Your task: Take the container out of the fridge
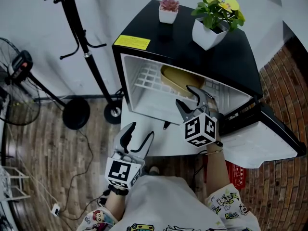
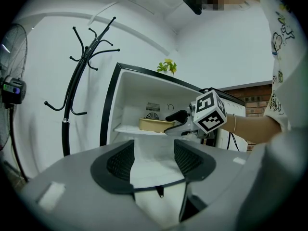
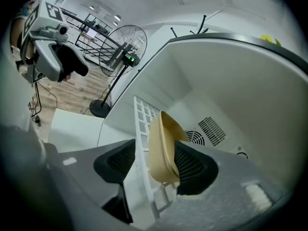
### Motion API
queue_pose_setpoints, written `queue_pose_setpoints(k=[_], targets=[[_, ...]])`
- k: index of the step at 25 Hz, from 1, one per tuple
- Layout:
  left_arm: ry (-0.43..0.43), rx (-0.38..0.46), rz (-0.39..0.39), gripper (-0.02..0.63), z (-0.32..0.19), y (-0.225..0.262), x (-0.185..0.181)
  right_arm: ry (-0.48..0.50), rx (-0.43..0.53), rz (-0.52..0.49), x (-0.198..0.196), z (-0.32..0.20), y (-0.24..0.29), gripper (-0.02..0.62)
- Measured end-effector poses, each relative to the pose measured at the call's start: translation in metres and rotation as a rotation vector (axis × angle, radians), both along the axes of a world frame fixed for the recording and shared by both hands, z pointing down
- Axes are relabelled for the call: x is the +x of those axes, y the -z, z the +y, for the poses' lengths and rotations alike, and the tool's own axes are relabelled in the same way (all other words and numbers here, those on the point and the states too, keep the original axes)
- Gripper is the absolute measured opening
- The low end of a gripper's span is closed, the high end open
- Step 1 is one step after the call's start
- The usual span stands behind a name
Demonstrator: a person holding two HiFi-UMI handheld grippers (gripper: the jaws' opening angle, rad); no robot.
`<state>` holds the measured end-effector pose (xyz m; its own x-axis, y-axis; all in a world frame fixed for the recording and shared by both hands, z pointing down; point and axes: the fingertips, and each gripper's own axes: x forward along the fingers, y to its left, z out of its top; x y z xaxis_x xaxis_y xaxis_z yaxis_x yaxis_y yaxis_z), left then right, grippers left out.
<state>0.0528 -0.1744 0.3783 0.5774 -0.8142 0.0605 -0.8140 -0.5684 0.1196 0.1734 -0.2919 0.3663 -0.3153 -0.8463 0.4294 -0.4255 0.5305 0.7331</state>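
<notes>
The mini fridge (image 1: 226, 57) is standing with its door (image 1: 262, 146) swung wide open. The tan container (image 1: 174, 79) is sitting on the white wire shelf (image 1: 147, 78) inside, toward the shelf's back edge. The right claw (image 1: 189, 99) is reaching into the compartment with its jaws standing apart. In the right gripper view the container's near wall (image 3: 162, 150) is lying between them, one jaw outside it and the other over its hollow; the jaws are not closing on it. The left claw (image 1: 140, 133) is hanging low in front of the fridge, well apart from the shelf, with its jaws spread and nothing between them. A pink succulent (image 1: 169, 9) and a yellow-flowered pot plant (image 1: 215, 20) are resting on the fridge's black top. A black coat stand (image 1: 82, 37) is standing to the left of the fridge.
</notes>
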Motion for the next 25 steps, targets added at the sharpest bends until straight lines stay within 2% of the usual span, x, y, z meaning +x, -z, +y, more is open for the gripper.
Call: queue_pose_setpoints(k=[9,15,25], targets=[[0.005,0.002,0.002,0.258,0.002,0.0,-0.002,0.004,-0.025,0.091,0.001,-0.003,-0.014,0.249],[0.005,-0.004,0.002,0.255,0.002,0.004,-0.002,-0.001,-0.022,0.097,0.003,-0.002,-0.015,0.246],[0.015,0.004,0.006,0.252,0.004,0.002,-0.009,-0.017,-0.01,0.098,0.006,0.002,-0.013,0.176]])
